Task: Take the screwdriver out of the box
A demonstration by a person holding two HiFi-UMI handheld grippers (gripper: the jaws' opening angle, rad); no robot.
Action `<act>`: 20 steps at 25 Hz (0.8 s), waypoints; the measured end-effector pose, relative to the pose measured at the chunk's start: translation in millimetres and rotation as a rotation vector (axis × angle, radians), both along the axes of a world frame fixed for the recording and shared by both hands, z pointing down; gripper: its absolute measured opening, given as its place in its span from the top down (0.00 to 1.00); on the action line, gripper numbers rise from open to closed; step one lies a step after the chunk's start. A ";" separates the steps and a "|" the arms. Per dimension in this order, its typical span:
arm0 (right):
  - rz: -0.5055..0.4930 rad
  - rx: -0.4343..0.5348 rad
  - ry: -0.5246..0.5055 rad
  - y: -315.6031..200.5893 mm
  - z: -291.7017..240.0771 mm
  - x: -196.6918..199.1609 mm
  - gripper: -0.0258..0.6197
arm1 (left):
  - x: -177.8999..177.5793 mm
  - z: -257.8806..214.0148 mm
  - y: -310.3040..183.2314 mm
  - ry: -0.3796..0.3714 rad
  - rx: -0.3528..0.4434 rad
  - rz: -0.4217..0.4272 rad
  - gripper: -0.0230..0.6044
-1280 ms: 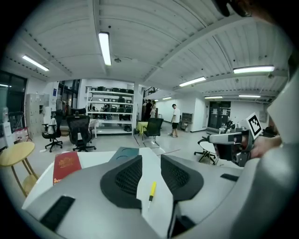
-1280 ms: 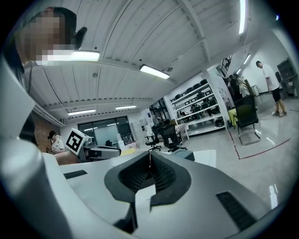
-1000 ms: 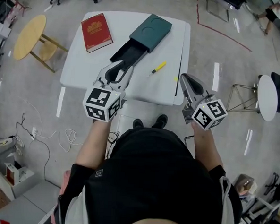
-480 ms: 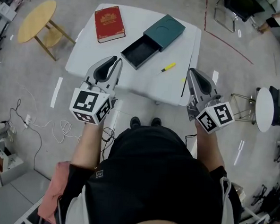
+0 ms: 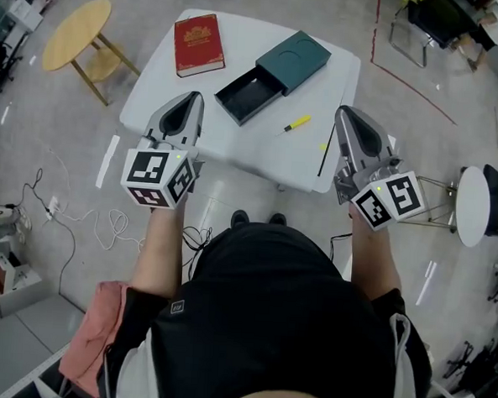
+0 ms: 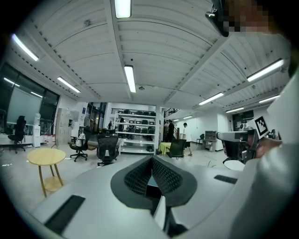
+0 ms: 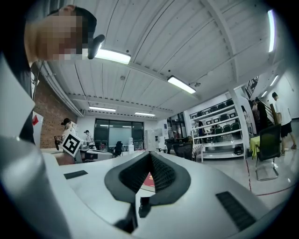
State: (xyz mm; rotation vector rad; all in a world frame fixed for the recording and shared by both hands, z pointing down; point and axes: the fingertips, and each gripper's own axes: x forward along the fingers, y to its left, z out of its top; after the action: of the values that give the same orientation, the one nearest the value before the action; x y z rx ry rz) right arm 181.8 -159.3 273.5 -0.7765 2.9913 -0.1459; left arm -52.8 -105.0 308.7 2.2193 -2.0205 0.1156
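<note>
The yellow screwdriver [image 5: 297, 121] lies on the white table [image 5: 154, 96], to the right of the open black drawer [image 5: 248, 98] of the teal box [image 5: 294, 60]. The drawer looks empty. My left gripper [image 5: 191, 100] hovers at the table's near left edge. Its jaws have just been closing and now meet with nothing between them. My right gripper [image 5: 347, 116] hovers off the table's near right corner, shut and empty. Both gripper views look level across the room, with the left gripper [image 6: 152, 159] and the right gripper [image 7: 150, 155] showing closed tips.
A red book [image 5: 198, 44] lies at the table's far left. A round wooden side table [image 5: 76, 36] stands left of the white table. Cables [image 5: 104, 227] trail on the floor at left, and a round white stand [image 5: 481, 187] is at right.
Both grippers have pulled back from over the table toward its near edge and risen. The left jaws, open a second ago over the drawer, have closed. The screwdriver has not moved.
</note>
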 end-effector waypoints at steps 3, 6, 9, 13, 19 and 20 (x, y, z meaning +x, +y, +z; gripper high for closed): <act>-0.003 0.003 -0.001 -2.4 -0.7 0.6 0.92 | 6.3 -2.6 -7.8 -0.007 0.006 -0.001 0.94; -0.006 -0.006 0.003 -2.3 2.8 2.7 0.92 | 13.1 -5.0 -8.6 -0.010 0.009 -0.001 0.94; 0.001 -0.013 0.009 -4.2 5.6 6.7 0.92 | 16.1 -4.0 -8.5 -0.008 0.003 -0.003 0.94; 0.011 -0.019 0.012 -6.6 8.9 11.8 0.92 | 17.2 2.0 -9.2 -0.001 -0.014 -0.005 0.94; 0.014 -0.029 0.017 -5.0 12.7 13.9 0.92 | 17.6 5.6 -6.2 0.000 -0.027 -0.003 0.94; 0.012 -0.030 0.019 -4.7 12.9 13.3 0.92 | 17.4 5.9 -6.0 -0.001 -0.029 -0.003 0.94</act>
State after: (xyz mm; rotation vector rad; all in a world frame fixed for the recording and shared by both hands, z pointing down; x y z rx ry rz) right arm 195.1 -164.0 286.4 -0.8030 3.0080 -0.1841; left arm -35.4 -111.0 314.6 2.1987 -2.0097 0.1443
